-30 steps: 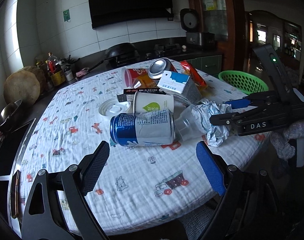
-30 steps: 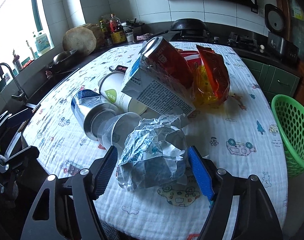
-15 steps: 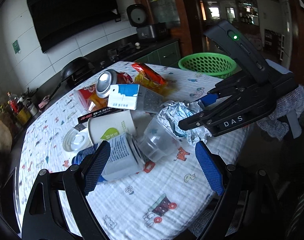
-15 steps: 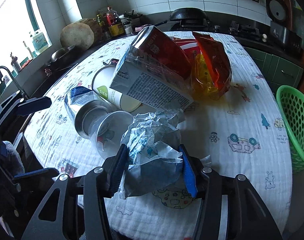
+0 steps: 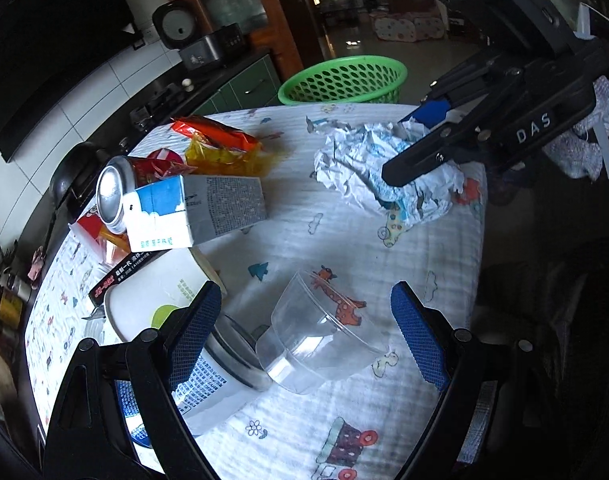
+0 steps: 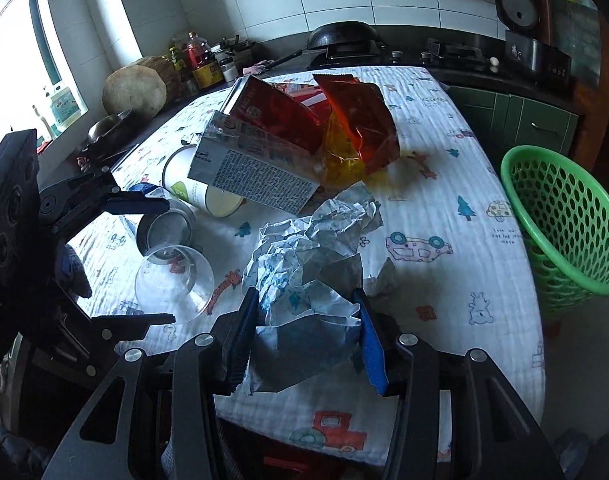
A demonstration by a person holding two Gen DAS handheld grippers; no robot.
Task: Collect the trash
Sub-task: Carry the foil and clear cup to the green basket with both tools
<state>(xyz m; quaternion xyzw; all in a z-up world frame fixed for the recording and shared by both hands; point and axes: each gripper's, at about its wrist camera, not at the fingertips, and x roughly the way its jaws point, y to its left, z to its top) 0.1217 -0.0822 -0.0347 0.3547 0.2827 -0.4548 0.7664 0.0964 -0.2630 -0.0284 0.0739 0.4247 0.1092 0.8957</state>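
My right gripper (image 6: 306,320) is shut on a crumpled white-and-blue paper wrapper (image 6: 304,276) at the table's near edge; it also shows in the left wrist view (image 5: 376,168). My left gripper (image 5: 304,324) is open, its fingers on either side of a clear plastic cup (image 5: 316,344) lying on its side; the cup also shows in the right wrist view (image 6: 174,282). A blue-and-white can (image 5: 200,384) touches the cup's base. A green basket (image 6: 564,216) stands off the table's right side.
More trash lies on the patterned tablecloth (image 5: 344,248): a blue-white milk carton (image 5: 196,212), a red can (image 5: 116,188), an orange snack bag (image 6: 360,128), a white paper cup (image 6: 196,188). A counter with a wok (image 6: 344,38) runs behind.
My right gripper has closed on the paper wrapper and drawn it away from the pile. My left gripper has moved forward and to the right, around the clear cup.
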